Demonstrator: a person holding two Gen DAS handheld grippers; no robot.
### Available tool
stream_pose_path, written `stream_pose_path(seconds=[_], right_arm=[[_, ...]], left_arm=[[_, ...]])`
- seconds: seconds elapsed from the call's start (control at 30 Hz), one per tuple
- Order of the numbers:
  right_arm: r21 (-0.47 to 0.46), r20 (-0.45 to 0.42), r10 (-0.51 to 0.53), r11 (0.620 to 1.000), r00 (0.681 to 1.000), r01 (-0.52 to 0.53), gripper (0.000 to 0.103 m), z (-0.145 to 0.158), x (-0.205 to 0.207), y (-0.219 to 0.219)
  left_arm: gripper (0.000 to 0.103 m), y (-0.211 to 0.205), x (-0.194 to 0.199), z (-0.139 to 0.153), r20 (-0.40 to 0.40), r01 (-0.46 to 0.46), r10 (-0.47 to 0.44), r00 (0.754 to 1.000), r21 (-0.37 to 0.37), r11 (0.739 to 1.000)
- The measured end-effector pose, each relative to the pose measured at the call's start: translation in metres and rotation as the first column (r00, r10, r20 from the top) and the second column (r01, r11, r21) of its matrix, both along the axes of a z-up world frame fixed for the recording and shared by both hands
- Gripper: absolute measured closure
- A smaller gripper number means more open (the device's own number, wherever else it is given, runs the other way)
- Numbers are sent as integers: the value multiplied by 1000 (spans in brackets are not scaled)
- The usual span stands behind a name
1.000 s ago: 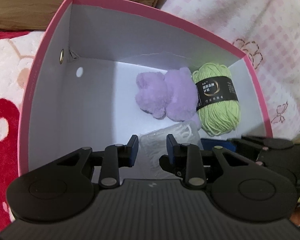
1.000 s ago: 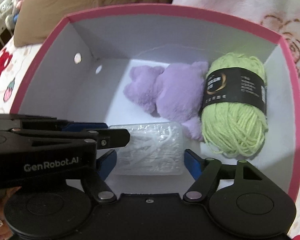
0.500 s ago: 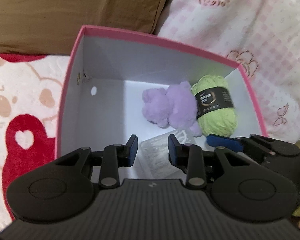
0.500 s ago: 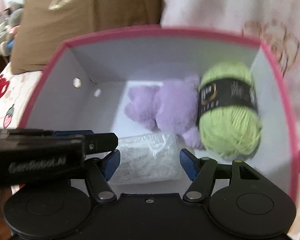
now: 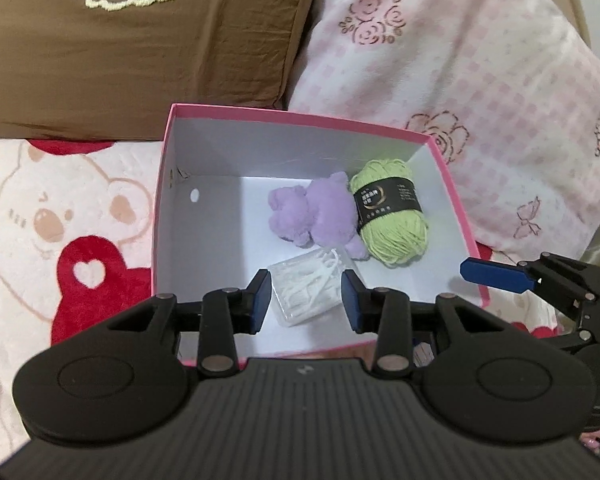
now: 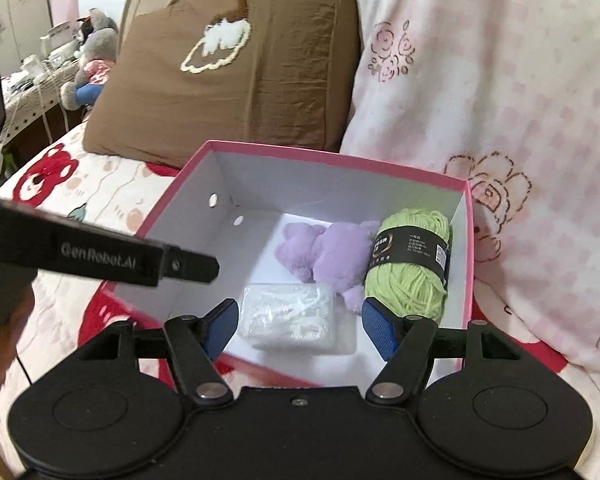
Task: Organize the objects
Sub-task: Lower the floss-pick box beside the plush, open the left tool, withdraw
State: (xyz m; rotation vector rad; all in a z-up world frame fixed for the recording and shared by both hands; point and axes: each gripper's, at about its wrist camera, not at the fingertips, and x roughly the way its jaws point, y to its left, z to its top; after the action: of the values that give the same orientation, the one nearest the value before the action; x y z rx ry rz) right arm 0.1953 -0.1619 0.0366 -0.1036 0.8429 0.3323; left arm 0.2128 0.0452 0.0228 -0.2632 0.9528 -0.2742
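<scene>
Risk seemed slight: both grippers, left (image 5: 305, 295) opening and right (image 6: 299, 327) spread, empty above the box (image 5: 300, 114), might clip its rim.

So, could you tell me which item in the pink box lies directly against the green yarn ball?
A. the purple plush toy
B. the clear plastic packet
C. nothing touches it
A: the purple plush toy presses against the green yarn ball; the clear plastic packet lies apart.
</scene>
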Motion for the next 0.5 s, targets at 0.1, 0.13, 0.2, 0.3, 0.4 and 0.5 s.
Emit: stream_pose_path(seconds=[0.1, 0.13, 0.2, 0.3, 0.4, 0.5], right_arm=[[-9, 0, 31, 999, 1000, -31, 30, 8, -10, 0], [-8, 4, 42, 999, 999, -42, 30, 11, -14, 0], [-10, 11, 64, 998, 998, -64, 30, 16, -21, 0], [-13, 24, 85, 996, 996, -85, 30, 22, -30, -2], [-10, 29, 95, 995, 995, -95, 30, 26, -40, -5], [-9, 32, 107, 994, 994, -107, 30, 29, -51, -8]], left_arm=[[66, -1, -9, 11, -6, 12, -12, 1000, 8, 1000], [66, -2, -13, 15, -4, 16, -16, 1000, 16, 1000], [64, -5, -21, 24, 6, 26, -26, 1000, 37, 999], [62, -8, -31, 32, 8, 44, -44, 999, 42, 998], [62, -14, -39, 38, 11, 62, -62, 998, 41, 997], [60, -24, -45, 44, 26, 93, -95, 995, 75, 993]])
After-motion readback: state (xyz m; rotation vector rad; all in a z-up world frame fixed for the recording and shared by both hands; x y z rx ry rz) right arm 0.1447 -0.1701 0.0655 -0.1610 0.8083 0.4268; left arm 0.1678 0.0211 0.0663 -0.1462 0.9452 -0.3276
